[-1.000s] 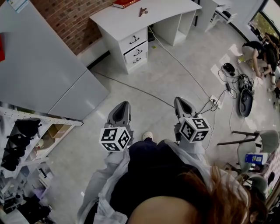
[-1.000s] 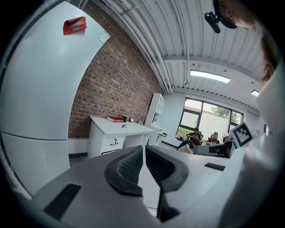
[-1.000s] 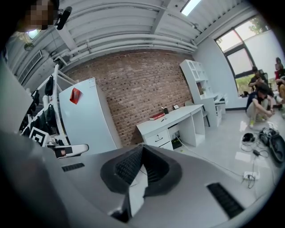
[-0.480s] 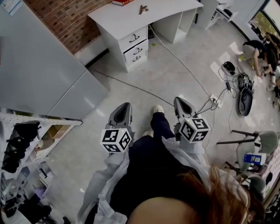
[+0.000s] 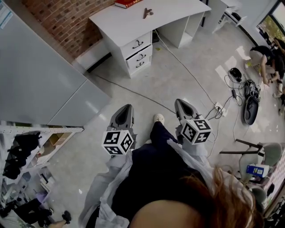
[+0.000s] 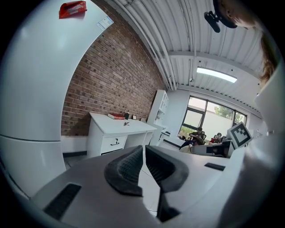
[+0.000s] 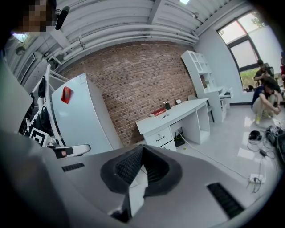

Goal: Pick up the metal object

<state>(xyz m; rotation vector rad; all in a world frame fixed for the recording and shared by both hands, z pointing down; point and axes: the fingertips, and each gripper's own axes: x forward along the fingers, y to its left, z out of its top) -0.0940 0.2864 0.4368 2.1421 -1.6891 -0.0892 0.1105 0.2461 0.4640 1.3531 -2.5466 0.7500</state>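
The metal object (image 5: 147,13) is small and dark and lies on top of a white desk (image 5: 129,22) far ahead of me. It also shows in the left gripper view as a small metal object (image 6: 127,123) and in the right gripper view as a tiny metal object (image 7: 165,116). My left gripper (image 5: 126,108) and right gripper (image 5: 181,103) are held side by side at waist height over the floor, both far from the desk. The left gripper (image 6: 143,149) and the right gripper (image 7: 142,149) are both shut with nothing between the pads.
A red book (image 5: 128,3) lies at the desk's back edge. A large grey cabinet (image 5: 40,75) stands at the left, with a cluttered shelf (image 5: 26,142) below it. Cables (image 5: 187,71) and a power strip (image 5: 219,104) cross the floor. A crouching person (image 5: 262,58) is at the right.
The person holding the grippers has stepped forward, one shoe now showing between the grippers. The desk has shifted slightly in view. Both grippers stay shut and level.
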